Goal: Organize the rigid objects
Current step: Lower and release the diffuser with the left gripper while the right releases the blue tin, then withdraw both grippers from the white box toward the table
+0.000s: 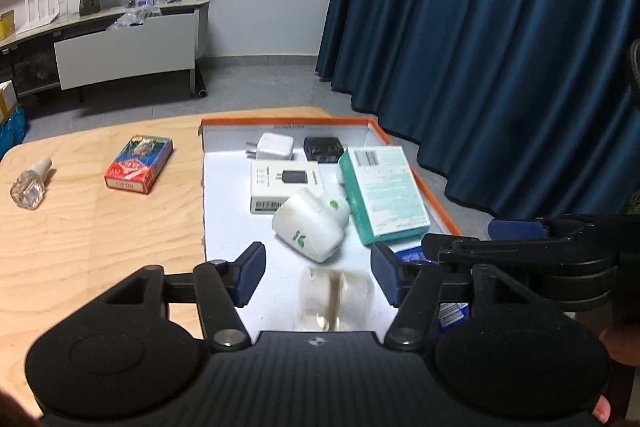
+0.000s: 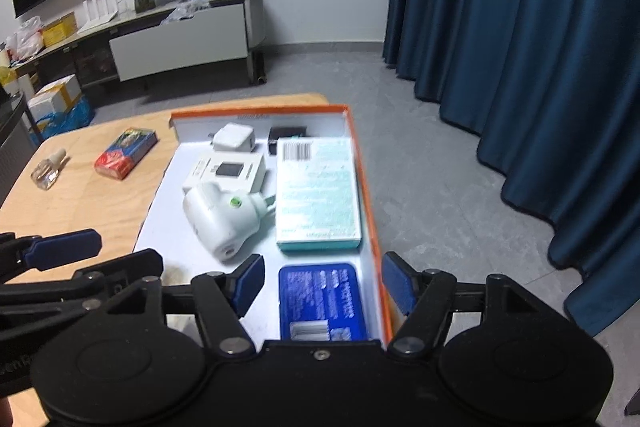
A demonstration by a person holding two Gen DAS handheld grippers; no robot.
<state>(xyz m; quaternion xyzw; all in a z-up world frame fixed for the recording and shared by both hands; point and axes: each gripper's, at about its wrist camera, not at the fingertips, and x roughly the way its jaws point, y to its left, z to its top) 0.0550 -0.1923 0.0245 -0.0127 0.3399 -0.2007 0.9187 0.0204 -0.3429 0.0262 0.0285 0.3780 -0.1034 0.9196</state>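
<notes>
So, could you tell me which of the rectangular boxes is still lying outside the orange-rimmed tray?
The red and blue printed box, lying flat on the wooden table left of the orange-rimmed tray. The teal box, white charger box and blue box lie inside it.

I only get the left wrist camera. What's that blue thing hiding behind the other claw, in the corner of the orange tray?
Observer: It's a flat blue rectangular box with white print. It lies in the near right corner of the orange-edged white tray.
Operator: Is the right claw holding it?
Observer: No. The right claw is open and grips nothing. The blue box just shows between its pads.
Operator: Does it touch the green box?
Observer: No. The pale teal cardboard box lies just beyond it, and a thin strip of white tray floor shows between them.
</notes>
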